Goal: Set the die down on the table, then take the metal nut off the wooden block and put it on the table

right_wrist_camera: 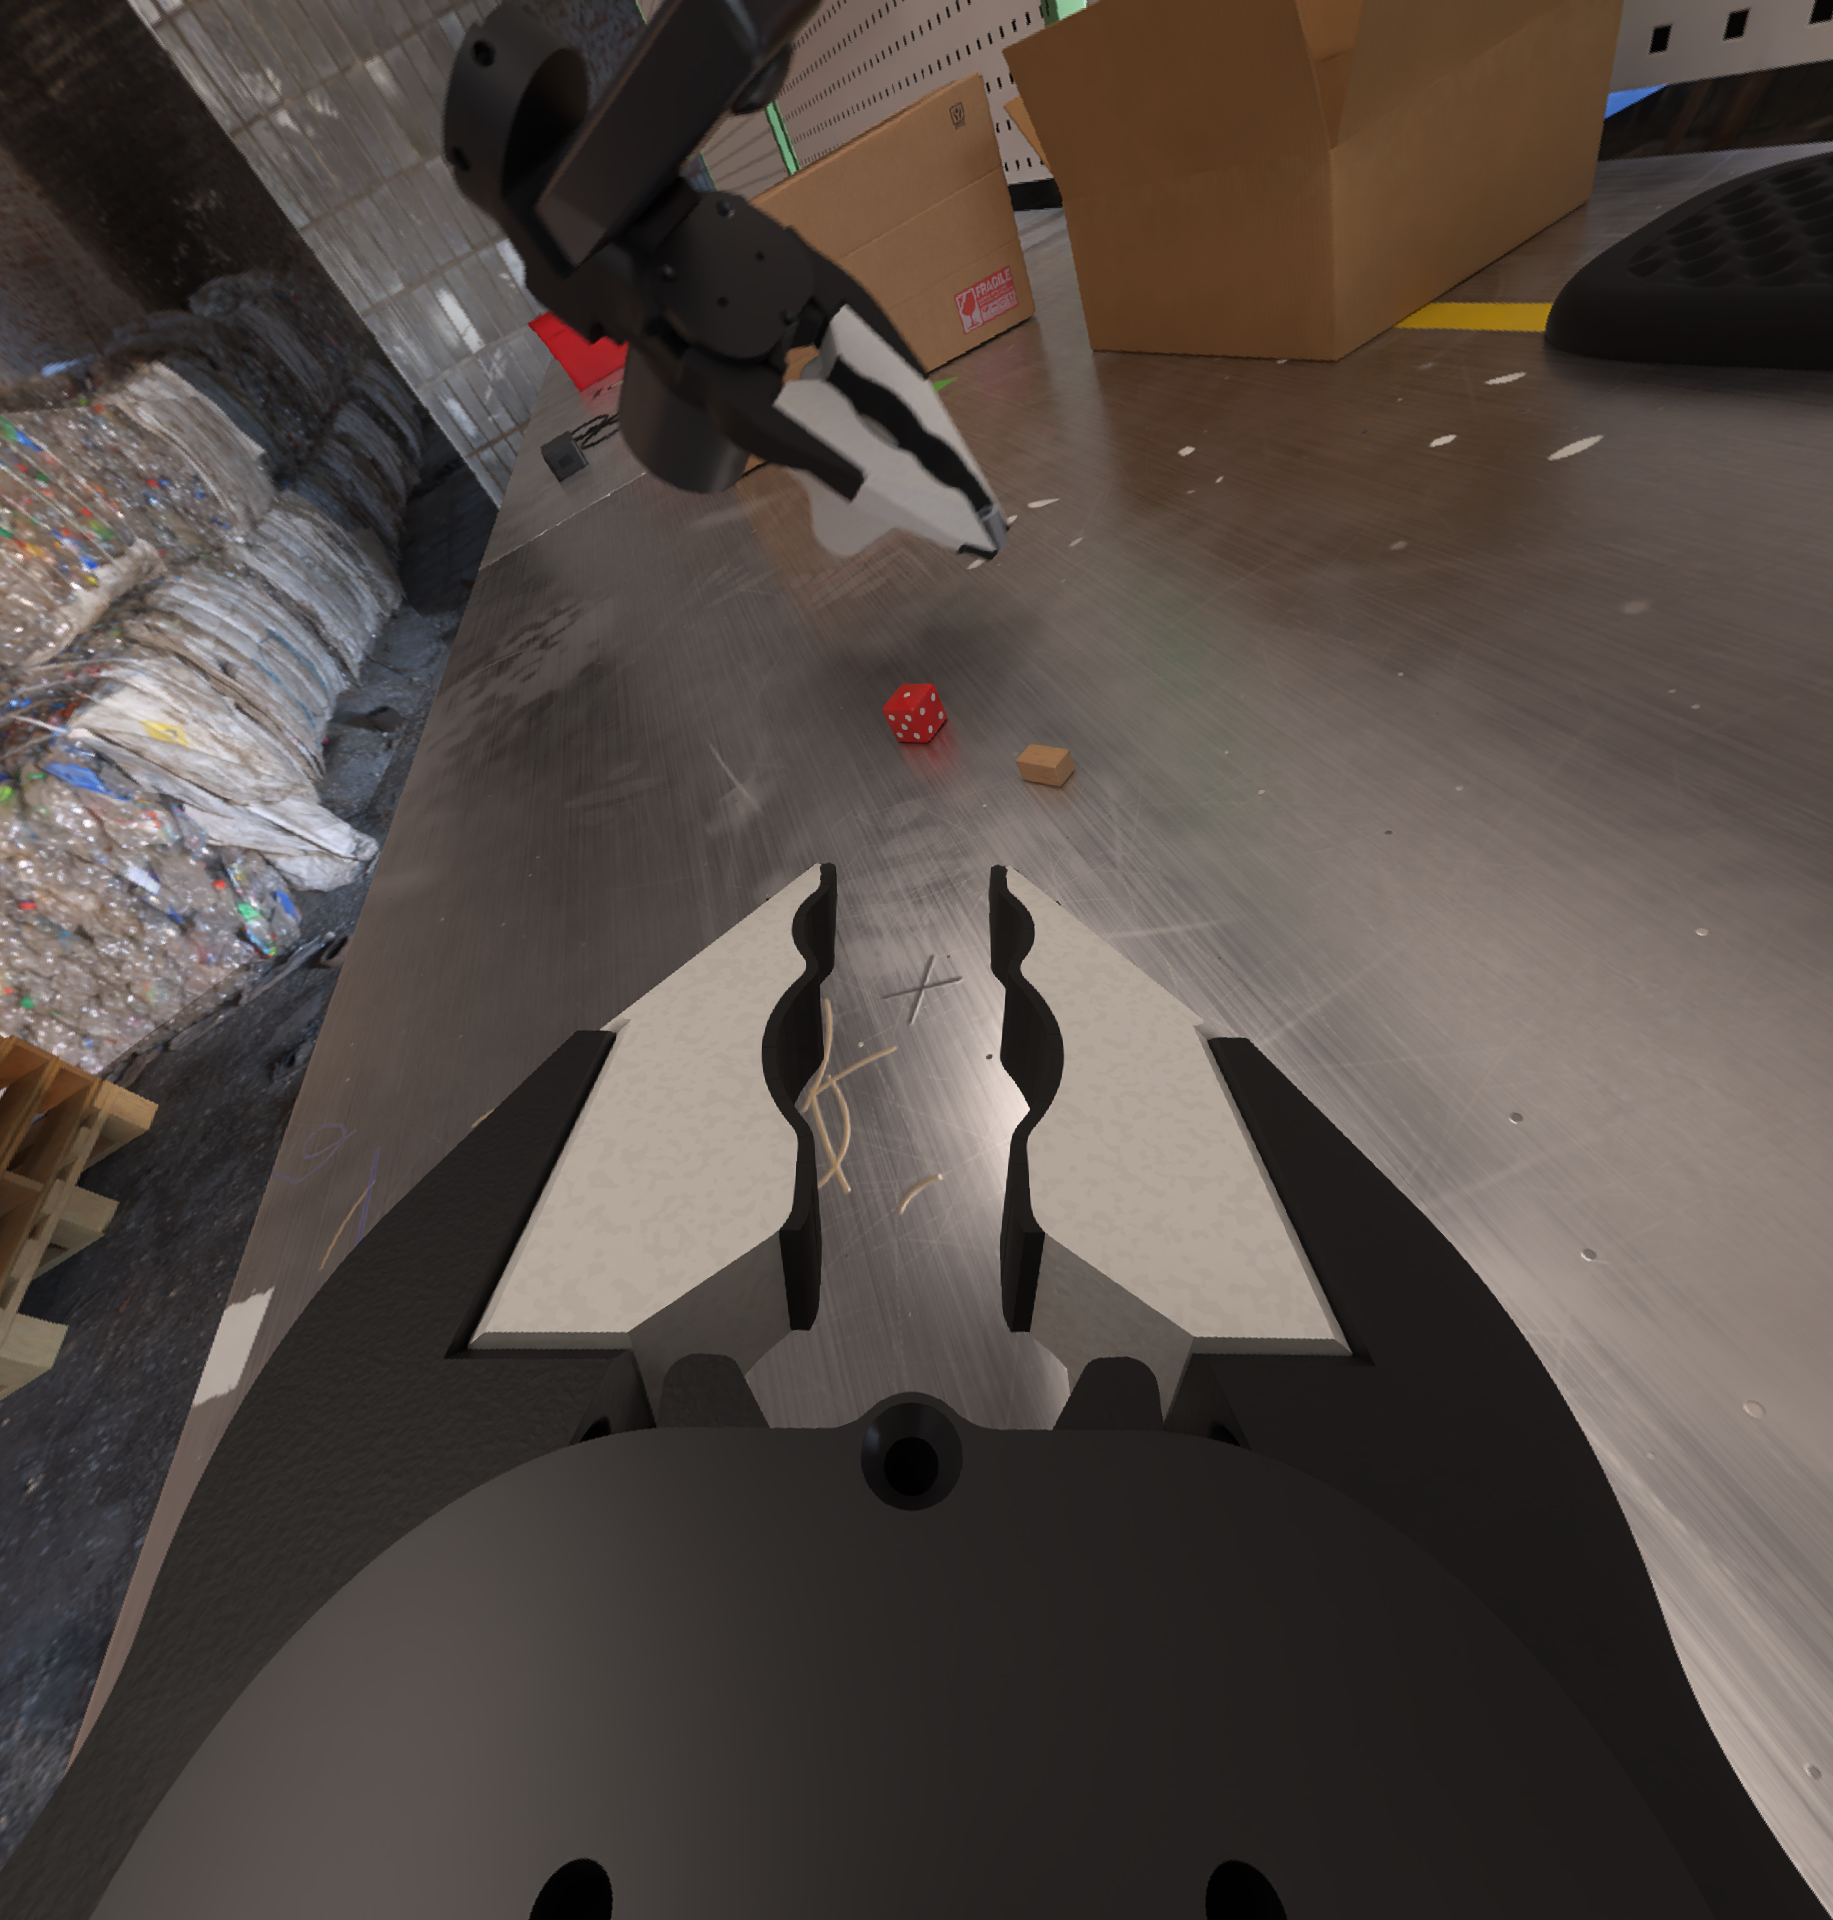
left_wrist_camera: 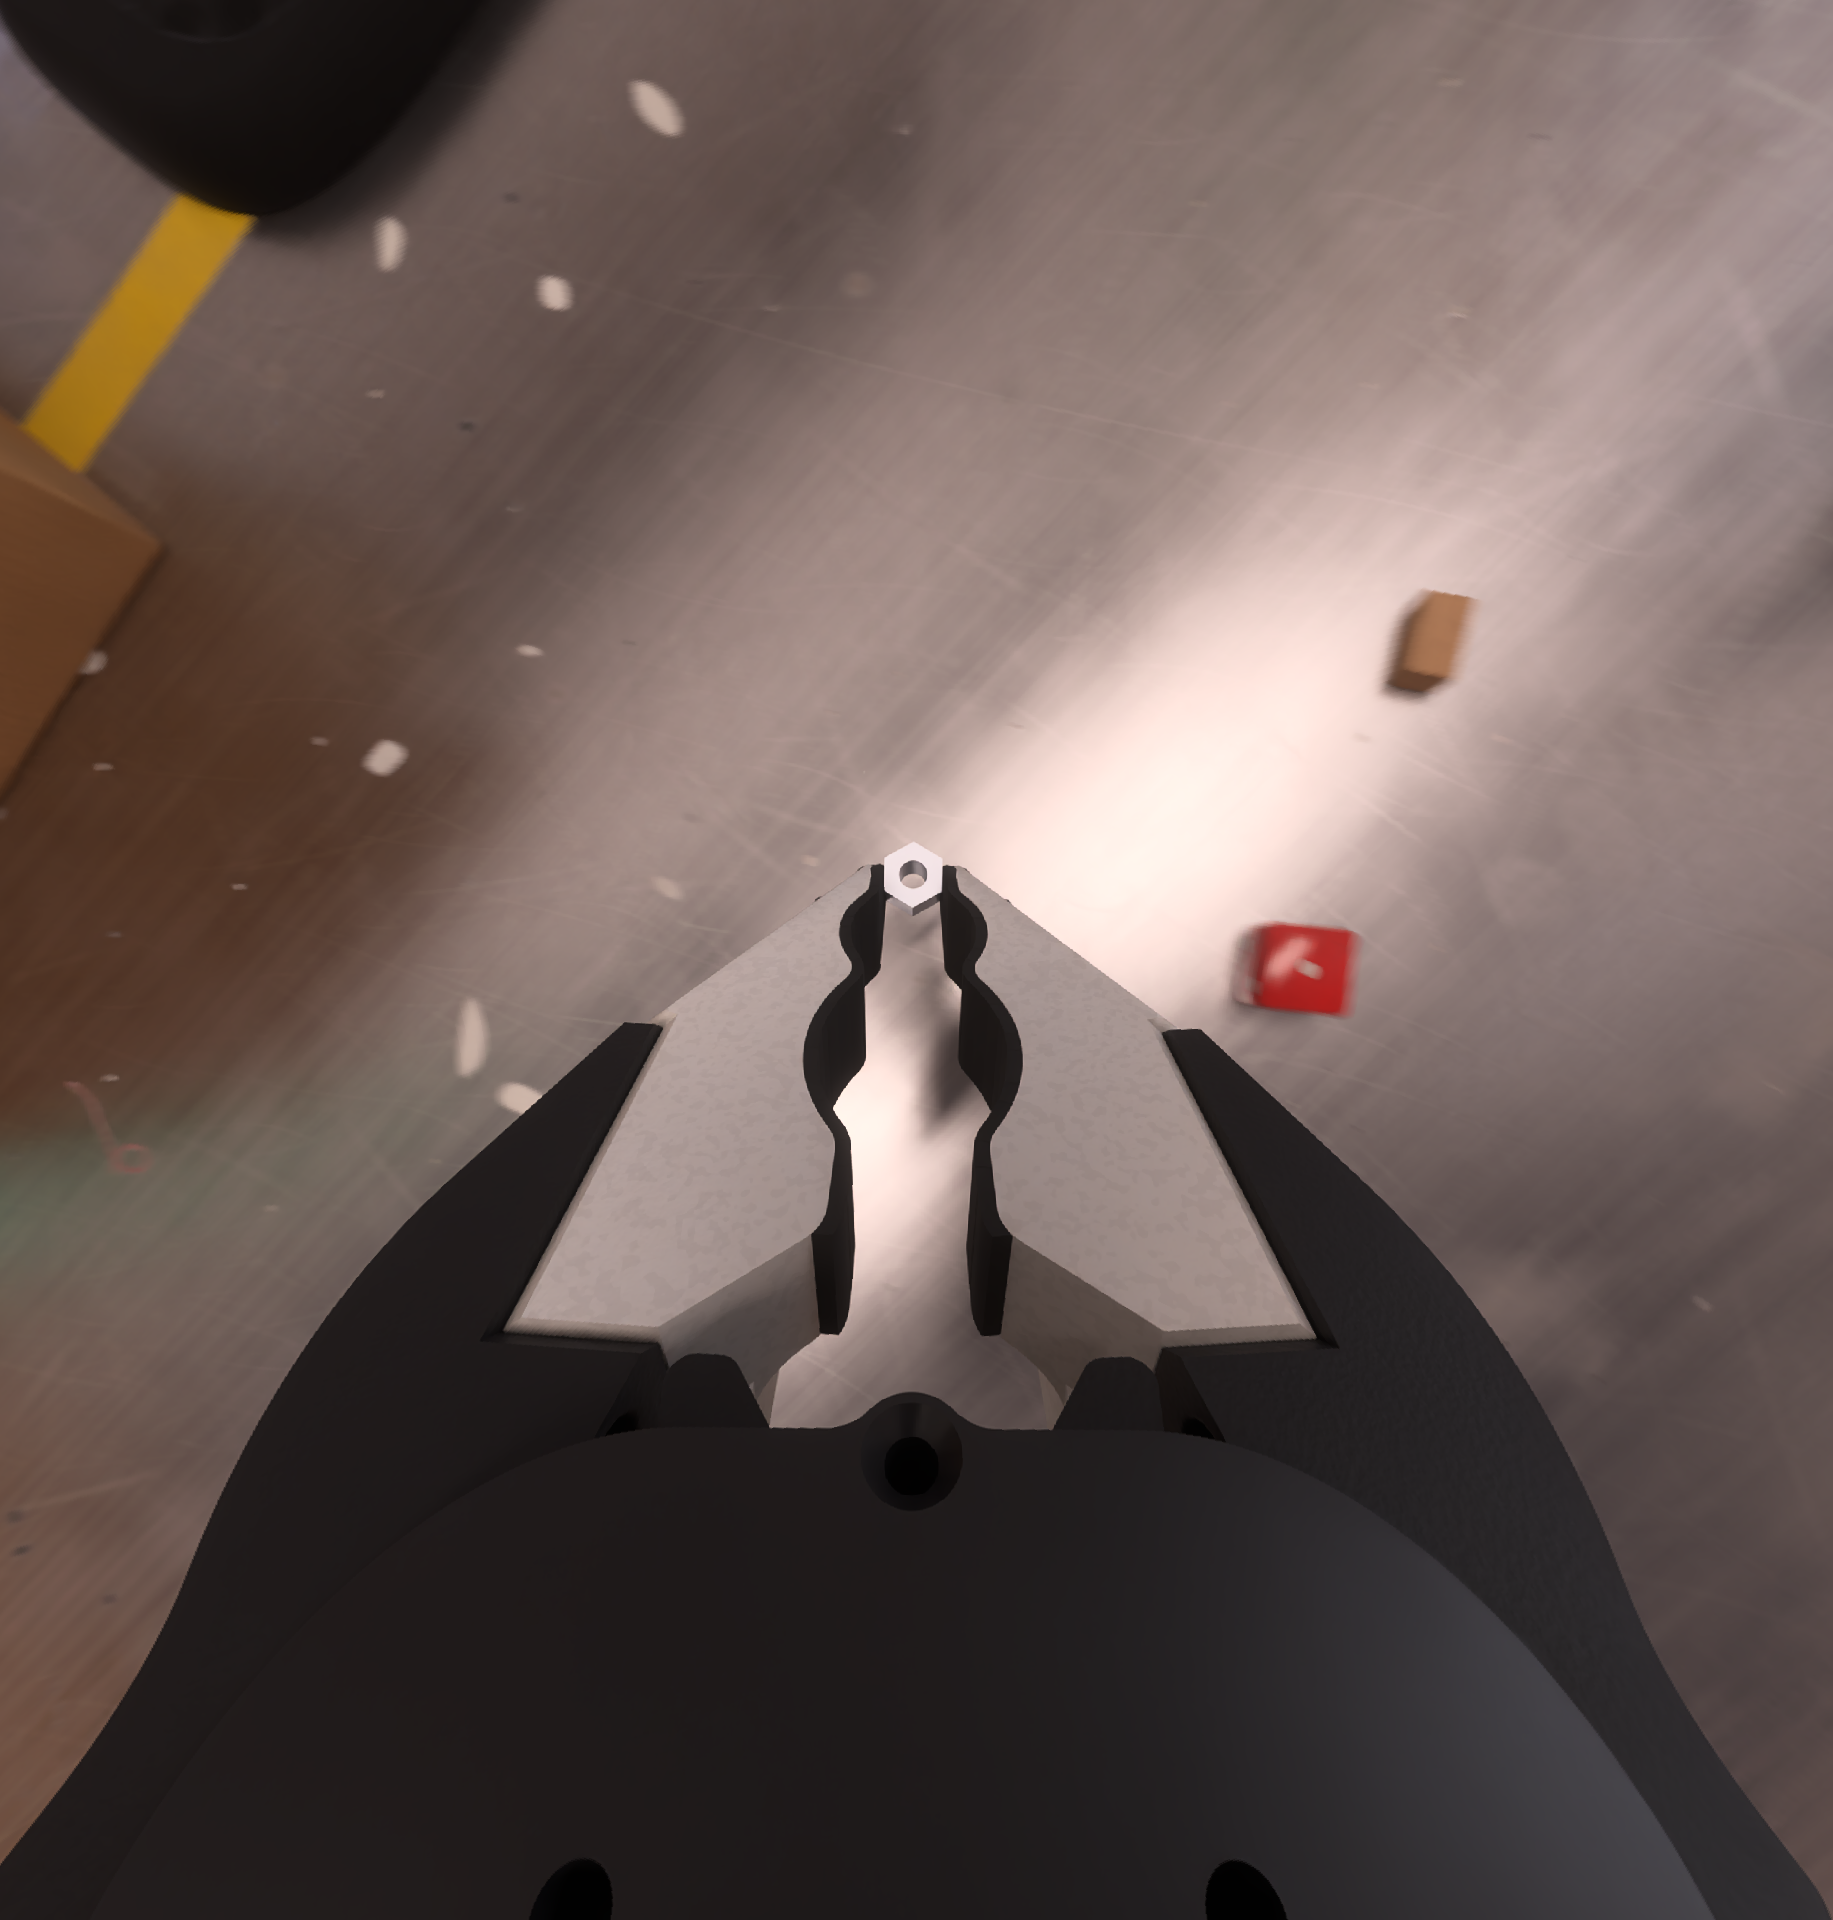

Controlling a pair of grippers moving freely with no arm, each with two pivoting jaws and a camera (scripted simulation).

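My left gripper (left_wrist_camera: 912, 883) is shut on a small silver metal nut (left_wrist_camera: 912, 878), pinched at its fingertips well above the metal table (left_wrist_camera: 995, 468). The red die (left_wrist_camera: 1298, 968) lies on the table to the lower right of the nut, and the small wooden block (left_wrist_camera: 1429, 642) lies farther right with nothing on it. In the right wrist view the left gripper (right_wrist_camera: 990, 532) hangs in the air above the die (right_wrist_camera: 915, 713) and block (right_wrist_camera: 1045, 765). My right gripper (right_wrist_camera: 912, 883) is open and empty, low over the table, short of the die and block.
Cardboard boxes (right_wrist_camera: 1307, 166) stand at the table's far end, one also at the left in the left wrist view (left_wrist_camera: 29, 603). A black perforated pad (right_wrist_camera: 1743, 270) and yellow tape (right_wrist_camera: 1473, 315) lie far right. The table's left edge (right_wrist_camera: 413, 790) drops toward bales of waste (right_wrist_camera: 143, 665).
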